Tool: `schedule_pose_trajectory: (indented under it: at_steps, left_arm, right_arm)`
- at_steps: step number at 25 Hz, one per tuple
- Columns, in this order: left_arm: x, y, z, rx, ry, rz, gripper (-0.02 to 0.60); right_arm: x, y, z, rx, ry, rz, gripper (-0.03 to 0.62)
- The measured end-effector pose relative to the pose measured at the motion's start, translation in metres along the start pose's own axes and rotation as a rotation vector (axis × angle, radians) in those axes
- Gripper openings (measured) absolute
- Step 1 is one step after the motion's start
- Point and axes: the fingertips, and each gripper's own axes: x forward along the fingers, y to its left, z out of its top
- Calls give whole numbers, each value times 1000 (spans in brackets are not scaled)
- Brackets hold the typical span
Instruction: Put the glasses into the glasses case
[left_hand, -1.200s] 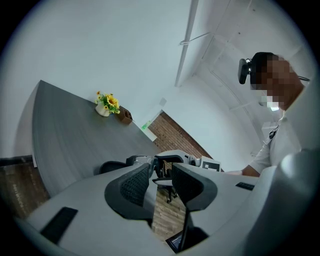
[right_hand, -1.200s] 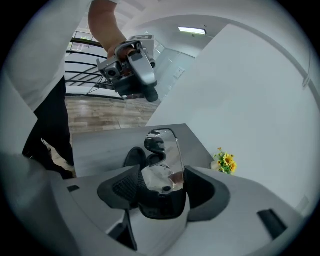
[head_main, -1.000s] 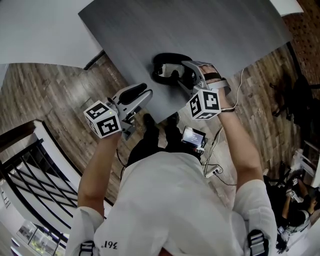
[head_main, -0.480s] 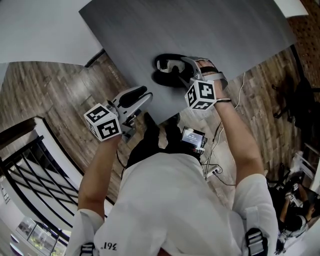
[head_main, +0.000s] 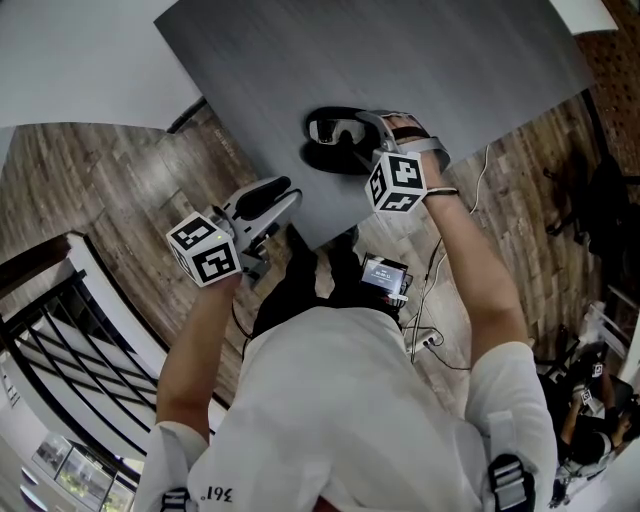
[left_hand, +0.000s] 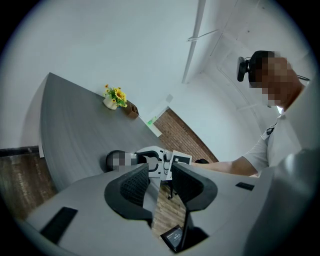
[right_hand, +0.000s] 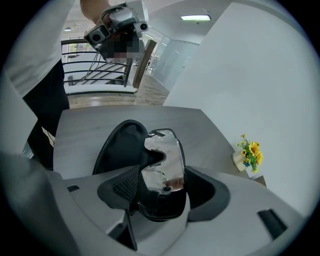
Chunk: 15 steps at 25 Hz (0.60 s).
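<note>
Near the front edge of the grey worktop lies the black glasses case, open, its dark inside showing. Just above and in front of it are the glasses — a one-piece mirrored lens in a dark frame — gripped by the right tongs. In the right gripper view the two ribbed pads stand wide apart, one pressed on each side of the frame, with the lens upright between them. Whether the frame touches the case I cannot tell. The right tongs point steeply down from the person's side of the worktop. Their marker cube sits behind them, over the worktop's edge.

The left tongs hang off to the left at the worktop's near edge, well apart from the case. Their jaws stand open with a clear gap between the pads, and nothing is held. Through the gap show the wooden floor and, lower down, a small device with a lit screen. These tongs point nearly level, toward the case and the other hand.

At the far end of the worktop stands a small pot of yellow flowers, and just beside it is a little brown box.
</note>
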Motion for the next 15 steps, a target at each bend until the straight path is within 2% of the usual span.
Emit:
schedule_pose_trajectory:
  at_steps: [15]
  left_arm:
    - [0,-2,-8,-18,6,6,151]
  right_arm:
    - [9,4,-10,37,82,16,290]
